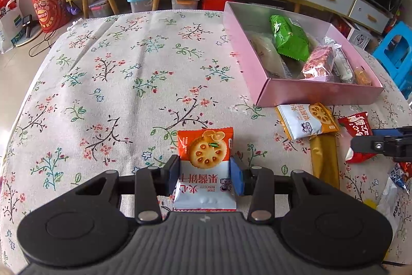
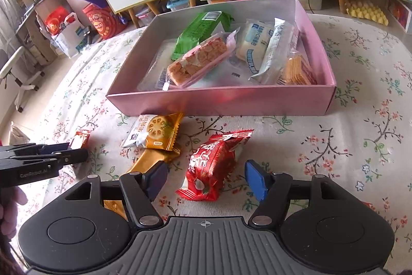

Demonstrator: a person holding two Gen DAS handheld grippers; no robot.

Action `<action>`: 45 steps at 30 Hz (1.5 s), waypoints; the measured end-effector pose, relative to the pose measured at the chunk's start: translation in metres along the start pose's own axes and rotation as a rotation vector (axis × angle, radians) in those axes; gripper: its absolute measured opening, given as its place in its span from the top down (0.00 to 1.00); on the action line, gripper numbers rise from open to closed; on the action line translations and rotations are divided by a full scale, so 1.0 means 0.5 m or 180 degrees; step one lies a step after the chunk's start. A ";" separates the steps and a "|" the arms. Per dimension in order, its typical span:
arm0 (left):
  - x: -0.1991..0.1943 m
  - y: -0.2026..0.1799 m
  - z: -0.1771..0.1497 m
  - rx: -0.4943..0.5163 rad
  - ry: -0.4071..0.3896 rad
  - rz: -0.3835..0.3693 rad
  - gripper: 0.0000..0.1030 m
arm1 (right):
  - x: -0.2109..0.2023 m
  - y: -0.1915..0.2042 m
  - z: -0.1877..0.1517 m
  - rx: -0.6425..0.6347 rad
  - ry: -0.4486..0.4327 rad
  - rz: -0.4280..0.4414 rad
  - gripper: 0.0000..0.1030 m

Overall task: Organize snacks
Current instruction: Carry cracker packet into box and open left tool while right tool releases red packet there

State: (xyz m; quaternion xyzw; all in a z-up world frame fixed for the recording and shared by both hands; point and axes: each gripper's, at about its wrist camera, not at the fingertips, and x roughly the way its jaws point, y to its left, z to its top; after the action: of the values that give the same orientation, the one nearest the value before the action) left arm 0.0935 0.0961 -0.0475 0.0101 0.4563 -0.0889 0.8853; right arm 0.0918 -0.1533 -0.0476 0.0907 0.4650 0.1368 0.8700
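Orange biscuit packet point(image 1: 206, 161) in left gripper point(image 1: 205, 175)

The box point(image 2: 231, 101) is pink outside, silver inside. The cloth point(image 1: 116, 68) on the surface is cream with floral sprigs. One packet point(image 2: 213, 166) is red, another point(image 1: 204, 159) orange and white.

The orange-and-white biscuit packet point(image 1: 204, 169) reads "JAM BISCUIT", printed upside down beside Chinese characters.

Glossy wrappers, matt cloth.
You see shiny foil on the red snack pack point(image 2: 212, 166), woven floral tablecloth point(image 1: 116, 84), satin pink cardboard box point(image 2: 224, 101).
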 end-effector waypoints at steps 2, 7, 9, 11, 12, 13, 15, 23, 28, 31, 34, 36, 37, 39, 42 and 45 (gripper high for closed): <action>0.000 -0.001 0.000 0.0010 0.0005 -0.0006 0.62 | 0.007 0.001 -0.001 -0.0009 0.0000 -0.0031 0.35; 0.003 -0.004 -0.002 0.0023 0.0023 0.0001 0.63 | 0.013 0.007 -0.007 -0.0124 -0.0063 -0.0158 0.36; 0.004 -0.005 -0.002 0.0030 0.0026 0.0002 0.63 | 0.015 0.010 -0.009 -0.0192 -0.0087 -0.0206 0.40; 0.004 -0.007 -0.002 0.0038 0.0027 0.0001 0.63 | 0.016 0.015 -0.014 -0.0276 -0.0119 -0.0280 0.47; 0.004 -0.007 -0.002 0.0041 0.0027 0.0000 0.63 | 0.017 0.018 -0.015 -0.0338 -0.0132 -0.0324 0.55; 0.004 -0.008 -0.002 0.0043 0.0028 -0.0001 0.63 | 0.017 0.021 -0.016 -0.0392 -0.0141 -0.0370 0.64; 0.004 -0.008 -0.002 0.0043 0.0028 0.0000 0.63 | 0.016 0.023 -0.016 -0.0443 -0.0147 -0.0430 0.67; -0.003 -0.007 0.001 0.0007 -0.0001 -0.0017 0.63 | 0.002 0.008 -0.003 -0.0222 -0.0098 -0.0314 0.67; -0.016 -0.008 0.012 -0.0048 -0.0059 -0.0064 0.63 | -0.019 -0.004 0.007 0.0004 -0.0074 -0.0132 0.67; -0.027 -0.011 0.021 -0.0073 -0.0116 -0.0110 0.63 | -0.035 -0.006 0.013 0.0085 -0.0092 -0.0020 0.67; -0.034 -0.017 0.030 -0.0077 -0.0158 -0.0142 0.63 | -0.049 -0.004 0.017 0.0117 -0.0115 0.0055 0.67; -0.039 -0.022 0.036 -0.0088 -0.0187 -0.0174 0.63 | -0.059 -0.003 0.021 0.0140 -0.0141 0.0105 0.67; -0.042 -0.025 0.040 -0.0093 -0.0202 -0.0186 0.63 | -0.063 -0.003 0.023 0.0155 -0.0152 0.0127 0.67; -0.045 -0.033 0.048 -0.0102 -0.0232 -0.0213 0.63 | -0.072 -0.005 0.030 0.0192 -0.0178 0.0175 0.67; -0.048 -0.044 0.062 -0.0118 -0.0287 -0.0249 0.63 | -0.083 -0.012 0.040 0.0261 -0.0237 0.0232 0.67; -0.048 -0.058 0.081 -0.0141 -0.0355 -0.0278 0.63 | -0.093 -0.023 0.056 0.0329 -0.0334 0.0258 0.67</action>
State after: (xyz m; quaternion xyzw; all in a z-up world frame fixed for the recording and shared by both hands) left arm 0.1077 0.0673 -0.0027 -0.0344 0.4082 -0.1178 0.9046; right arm 0.0921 -0.1801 0.0011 0.1613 0.4211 0.1428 0.8810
